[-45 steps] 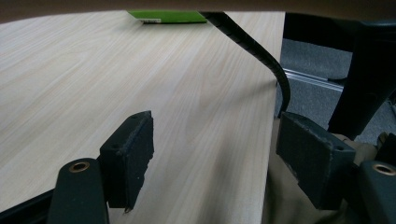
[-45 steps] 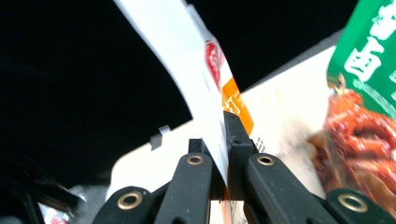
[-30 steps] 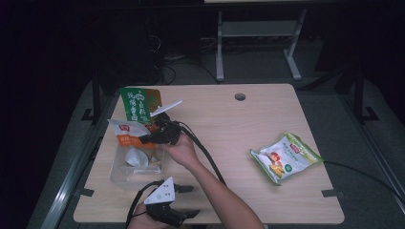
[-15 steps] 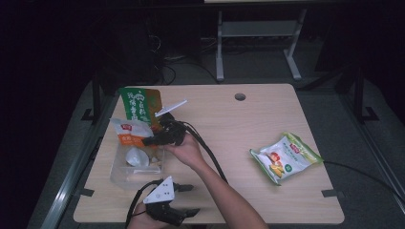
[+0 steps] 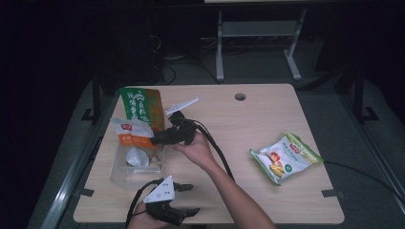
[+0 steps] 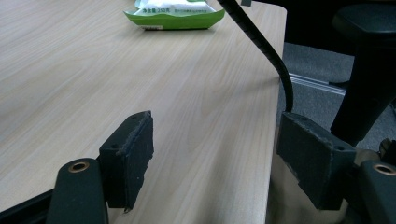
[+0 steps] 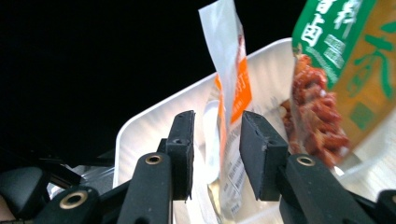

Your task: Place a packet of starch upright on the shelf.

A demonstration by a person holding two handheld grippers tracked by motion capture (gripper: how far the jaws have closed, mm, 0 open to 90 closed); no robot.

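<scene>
— Dark floor and a metal stand leg lay behind the pale wooden table (image 5: 239, 143). What sat on the tabletop?

— At about nine o'clock from the table's middle stood a clear plastic tray (image 5: 122, 174). An orange-and-white packet (image 5: 131, 134) stood in it, tilted, and a taller green-and-orange packet (image 5: 139, 106) leaned at its far end, toward eleven o'clock. Well apart from those, at about three o'clock, a green-and-white snack bag (image 5: 285, 156) lay flat on the wood.

— And where was the right gripper (image 5: 160, 139)?

— It reached from the middle of the table toward nine o'clock, its tips at the tray's near-side rim, just beside the orange-and-white packet. In the right gripper view the gripper (image 7: 215, 151) had that packet (image 7: 229, 93) standing between the two black pads, with a gap showing on either side of it. The jaws had just been opening, so they stood parted around the packet rather than pinching it. The green-and-orange packet (image 7: 345, 70) showed to the right of it, with the white tray (image 7: 154, 126) behind both.

— What of the left gripper (image 5: 191, 199)?

— It rested low at about seven o'clock, near the table's front edge, pointing toward three o'clock. In the left gripper view the gripper (image 6: 215, 161) had its jaws spread wide with bare wood between them, a black cable (image 6: 261, 42) crossing ahead, and the snack bag (image 6: 173, 14) far off at twelve o'clock.
</scene>
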